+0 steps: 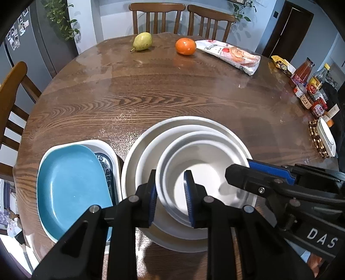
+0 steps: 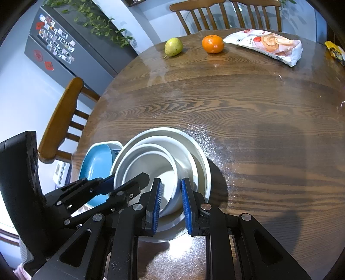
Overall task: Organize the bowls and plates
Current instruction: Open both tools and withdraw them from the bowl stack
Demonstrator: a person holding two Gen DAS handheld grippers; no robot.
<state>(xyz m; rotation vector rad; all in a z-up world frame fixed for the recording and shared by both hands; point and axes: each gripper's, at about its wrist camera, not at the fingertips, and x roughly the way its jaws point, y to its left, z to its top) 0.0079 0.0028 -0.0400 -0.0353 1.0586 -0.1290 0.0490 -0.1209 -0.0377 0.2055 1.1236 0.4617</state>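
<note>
The left gripper (image 1: 171, 198) points steeply down at the near-left rim of the innermost bowl (image 1: 204, 172). One blue pad is outside the wall and the other inside, so the rim runs up between them. A sliver of white shows beside the inner pad, and I cannot tell whether the pads actually press on the rim. The right gripper (image 2: 172, 200) straddles the same bowl on its right side. Its outer pad lies against the grey outer wall and its inner pad sits down in the hollow, so the jaws are clamped on that rim. Both tools therefore meet the bowl from opposite sides, with its white floor open between them.

That bowl is nested in a middle bowl (image 1: 148, 150), which in turn sits in a wide white outer bowl (image 1: 133, 155). The stack rests on the near part of the round wooden table (image 1: 172, 97).

Just left of the stack, almost touching it, is a white oblong dish (image 1: 101, 143). It holds a blue-and-white patterned plate (image 1: 106, 168), with a plain blue plate (image 1: 71, 183) lying over most of that.

Well away at the far edge lie a pear (image 1: 142, 41), an orange (image 1: 185, 46) and a snack bag (image 1: 230, 56). Sauce bottles (image 1: 310, 90) crowd the right edge, and wooden chairs (image 1: 157, 17) stand behind the table.
</note>
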